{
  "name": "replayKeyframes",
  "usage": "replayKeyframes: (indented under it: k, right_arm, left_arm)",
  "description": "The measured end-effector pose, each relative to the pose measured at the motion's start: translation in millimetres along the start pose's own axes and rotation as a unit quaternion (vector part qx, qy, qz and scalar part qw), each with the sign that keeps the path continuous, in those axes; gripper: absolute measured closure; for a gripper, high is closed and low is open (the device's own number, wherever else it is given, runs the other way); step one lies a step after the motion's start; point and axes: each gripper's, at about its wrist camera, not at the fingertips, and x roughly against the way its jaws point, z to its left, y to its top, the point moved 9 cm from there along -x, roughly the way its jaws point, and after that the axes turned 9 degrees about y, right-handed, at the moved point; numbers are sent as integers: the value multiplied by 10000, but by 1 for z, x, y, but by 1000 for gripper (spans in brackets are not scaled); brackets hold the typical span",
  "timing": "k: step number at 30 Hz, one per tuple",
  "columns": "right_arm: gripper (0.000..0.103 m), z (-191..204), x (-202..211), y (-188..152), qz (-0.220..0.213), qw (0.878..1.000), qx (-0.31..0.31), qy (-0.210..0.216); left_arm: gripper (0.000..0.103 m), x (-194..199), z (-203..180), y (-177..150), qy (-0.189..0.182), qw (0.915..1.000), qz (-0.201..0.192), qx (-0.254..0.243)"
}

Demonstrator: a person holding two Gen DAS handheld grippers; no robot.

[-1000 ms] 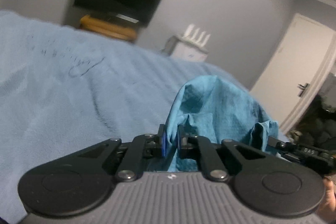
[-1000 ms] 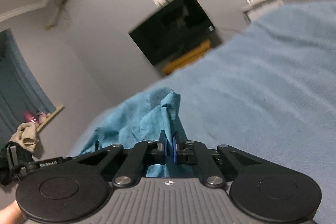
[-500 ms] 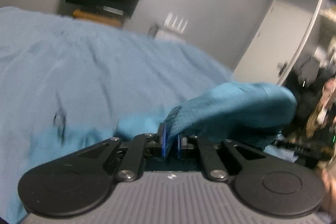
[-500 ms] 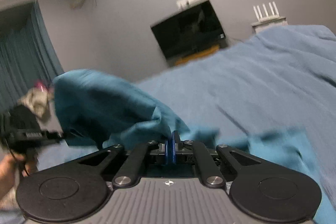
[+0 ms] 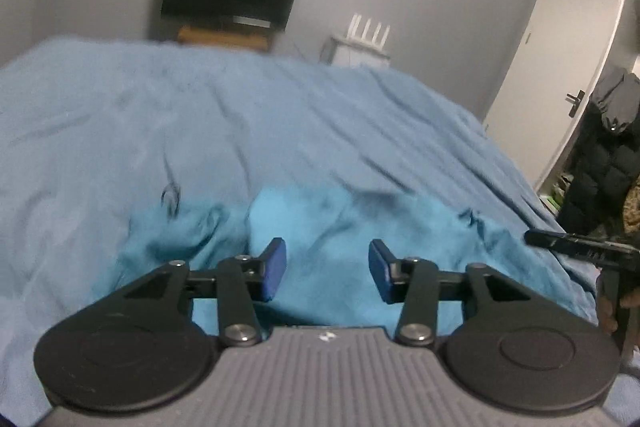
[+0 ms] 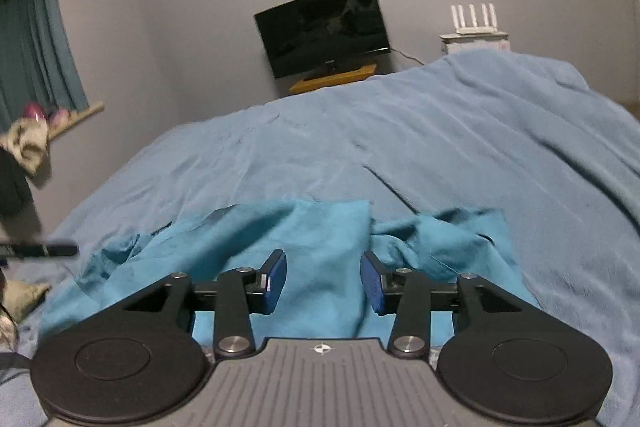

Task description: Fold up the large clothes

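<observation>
A teal garment (image 5: 344, 227) lies rumpled on the blue bedspread (image 5: 200, 131) just in front of both grippers. It also shows in the right wrist view (image 6: 316, 239), with a folded flap on top and a bunched part to the right. My left gripper (image 5: 327, 273) is open and empty, jaws wide apart above the cloth. My right gripper (image 6: 323, 281) is open and empty too, over the garment's near edge. The tip of the right gripper (image 5: 560, 241) shows at the right of the left wrist view.
The blue bedspread (image 6: 440, 147) covers the whole bed. A wall television (image 6: 324, 27) hangs over a wooden shelf (image 6: 332, 79), with a white router (image 6: 474, 23) on a cabinet. A white door (image 5: 548, 75) and hanging dark coats (image 5: 608, 155) stand at the right. Teal curtains (image 6: 32, 39) hang at the left.
Both grippers were shut on the teal garment and carried it forward over itself. Now both have opened and the garment lies dropped on the bed.
</observation>
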Motion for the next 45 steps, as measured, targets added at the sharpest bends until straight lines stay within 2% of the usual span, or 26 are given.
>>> replayKeyframes:
  k: [2,4,7,11,13,15,18,22,25,27,31,33,35,37,38,40,43,45]
  right_arm:
    - [58,19,-10,7,-5,9999,138,16]
    - [59,38,-27,15,-15,9998,159,110]
    - [62,57,-67,19,66,9995,238,179]
    - [63,64,-110,0,473,9981,377,98]
    - [66,60,-126,-20,820,9949,592,-20]
    - [68,54,-143,-38,1082,9919,663,-97]
    - [71,46,-150,-54,1216,9915,466,-57]
    - [75,35,-162,-58,1322,9910,174,-95]
    - [75,36,-161,-59,1240,9922,117,-86]
    - [64,36,-149,-54,1039,9946,41,-64]
    - [58,38,-112,-37,581,9980,-238,-41]
    - [52,35,-90,-31,445,9978,-484,-125]
    - [42,28,-66,-26,337,9965,-700,-296]
    - [34,14,-34,-23,246,9947,-859,-516]
    - [30,7,-18,-22,174,9933,-941,-643]
    - [28,-12,15,-22,38,9885,-1183,-941]
    - [28,-41,59,-27,-126,9782,-1623,-1289]
    - [25,-60,87,-36,-189,9666,-1936,-1666]
  left_arm:
    - [59,-17,-20,7,-7,10000,48,45]
    - [59,-36,-39,10,-169,9998,44,57]
    - [59,-64,-59,-8,-143,9997,118,-152]
    - [59,-95,-63,-45,-204,9976,572,-346]
    - [59,-105,-61,-63,-161,9947,845,-556]
    - [59,-114,-61,-76,-189,9924,1078,-562]
    - [59,-126,-61,-95,-111,9891,1279,-722]
    - [59,-143,-72,-105,95,9852,1288,-1131]
    - [59,-143,-73,-102,62,9871,1219,-1037]
    - [59,-134,-69,-98,43,9898,1159,-831]
    - [59,-94,-51,-72,273,9953,781,-494]
    - [55,-70,-33,-56,596,9952,678,-365]
    - [41,-43,-5,-46,929,9931,711,-101]
    - [41,-19,28,-41,1254,9891,723,277]
    - [41,-7,44,-42,1387,9869,703,419]
    - [41,10,69,-48,1633,9818,737,631]
    - [41,21,82,-61,1781,9771,926,703]
    - [41,23,74,-67,1686,9789,920,693]
